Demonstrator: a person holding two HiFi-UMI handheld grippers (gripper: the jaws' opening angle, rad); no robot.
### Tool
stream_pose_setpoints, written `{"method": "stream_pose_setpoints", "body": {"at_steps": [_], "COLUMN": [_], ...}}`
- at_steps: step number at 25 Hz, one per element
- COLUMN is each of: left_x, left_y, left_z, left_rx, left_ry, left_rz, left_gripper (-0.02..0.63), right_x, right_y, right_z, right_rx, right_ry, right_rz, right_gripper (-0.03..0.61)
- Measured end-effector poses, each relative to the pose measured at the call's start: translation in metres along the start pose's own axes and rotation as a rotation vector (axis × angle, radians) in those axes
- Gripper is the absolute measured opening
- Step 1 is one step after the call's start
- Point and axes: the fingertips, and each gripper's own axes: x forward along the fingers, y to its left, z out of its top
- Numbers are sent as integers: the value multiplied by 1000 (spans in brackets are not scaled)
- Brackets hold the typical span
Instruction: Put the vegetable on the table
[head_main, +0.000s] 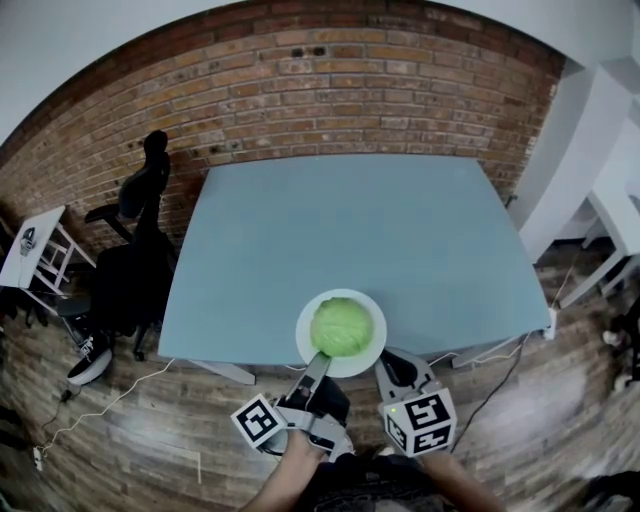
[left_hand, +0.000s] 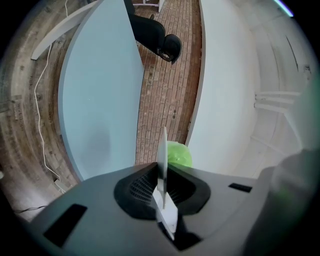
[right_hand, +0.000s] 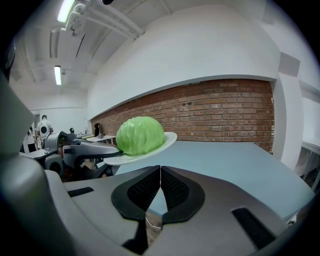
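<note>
A green cabbage (head_main: 341, 326) lies on a white plate (head_main: 303, 335), which is held above the near edge of the light-blue table (head_main: 340, 220). My left gripper (head_main: 318, 364) is shut on the plate's near rim. In the left gripper view the plate (left_hand: 163, 150) stands edge-on between the jaws, with the cabbage (left_hand: 179, 154) behind it. My right gripper (head_main: 392, 370) sits just right of the plate, shut and empty. The right gripper view shows its jaws (right_hand: 160, 171) closed together, with the cabbage (right_hand: 140, 135) and plate (right_hand: 167, 141) up to the left, tilted slightly and raised off the table (right_hand: 230, 160).
A black office chair (head_main: 135, 255) stands at the table's left side, with a small white side table (head_main: 35, 250) beyond it. White furniture (head_main: 610, 215) stands to the right. A brick wall (head_main: 330, 90) runs behind the table. A cable (head_main: 110, 395) lies on the wooden floor.
</note>
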Motion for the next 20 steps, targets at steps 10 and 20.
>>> {"method": "stream_pose_setpoints", "body": {"at_steps": [10, 20], "left_x": [17, 60], "left_y": [2, 12], "left_z": [9, 11], "left_rx": [11, 23], "left_ry": [11, 7], "left_rz": [6, 12], "left_gripper": [29, 29], "right_x": [17, 39], "right_y": [-9, -51], "right_z": [5, 14], "right_rx": [10, 11], "right_ry": [-7, -16], "right_rz": [-1, -4], "right_gripper": [9, 9]}}
